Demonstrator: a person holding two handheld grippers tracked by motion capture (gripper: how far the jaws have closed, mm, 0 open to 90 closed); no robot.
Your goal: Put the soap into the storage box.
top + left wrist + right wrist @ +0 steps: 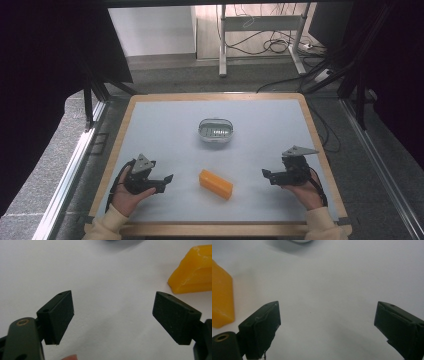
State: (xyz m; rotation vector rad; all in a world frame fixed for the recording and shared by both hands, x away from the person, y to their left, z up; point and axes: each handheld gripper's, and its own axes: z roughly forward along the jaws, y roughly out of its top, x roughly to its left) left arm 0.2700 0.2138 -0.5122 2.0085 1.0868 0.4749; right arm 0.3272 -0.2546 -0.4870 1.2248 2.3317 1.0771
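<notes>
Orange block (216, 184) lies near table's front edge, between both grippers, touching neither; oval metal dish (216, 131) sits beyond it, apart; left gripper (167, 178) jaws wide, empty; right gripper (265, 173) likewise wide, empty. Likely step: approach block; square jaws across its narrow sides before closing.

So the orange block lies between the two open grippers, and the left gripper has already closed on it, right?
Not quite. The left gripper has not closed on the orange block: the left gripper view shows its jaws wide apart over bare table, the block off to one side. The rest holds: in the high view the block lies between the left gripper and the open right gripper.
</notes>
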